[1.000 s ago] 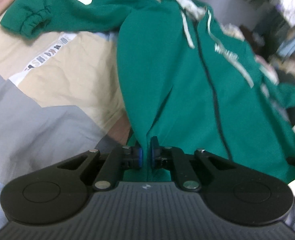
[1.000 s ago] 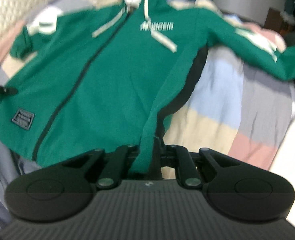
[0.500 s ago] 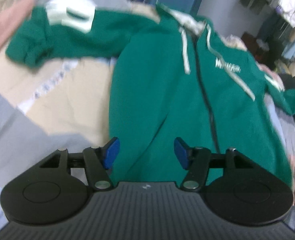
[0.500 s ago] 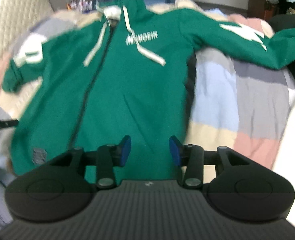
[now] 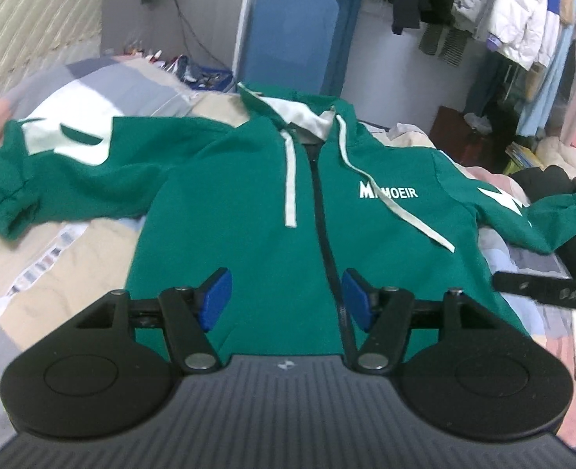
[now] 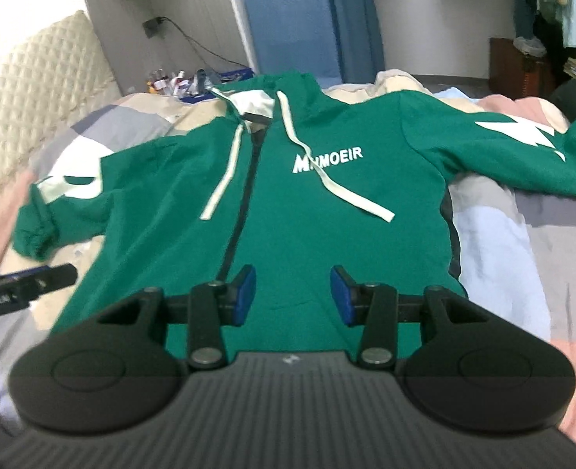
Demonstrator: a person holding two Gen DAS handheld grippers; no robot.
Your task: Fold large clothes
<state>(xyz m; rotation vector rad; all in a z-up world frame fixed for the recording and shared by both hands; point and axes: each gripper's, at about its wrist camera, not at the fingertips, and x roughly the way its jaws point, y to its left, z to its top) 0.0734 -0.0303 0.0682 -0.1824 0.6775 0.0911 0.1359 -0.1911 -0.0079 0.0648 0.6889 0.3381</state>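
A patchwork quilt [image 5: 73,258] covers the bed, and on it a green zip hoodie [image 5: 249,211] lies face up, sleeves spread. The left gripper [image 5: 284,299] and right gripper [image 6: 292,295] hover above its hem, jaws apart and empty, having just opened.

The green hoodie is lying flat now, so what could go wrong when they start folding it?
1. The two white drawstrings lie loose across the green hoodie, so they might get trapped crooked inside a fold.
2. One sleeve trails off towards the bed's edge and might slip down and drag the hoodie.
3. The left gripper and right gripper have just opened and hold nothing, and the bumpy quilt could bunch up.
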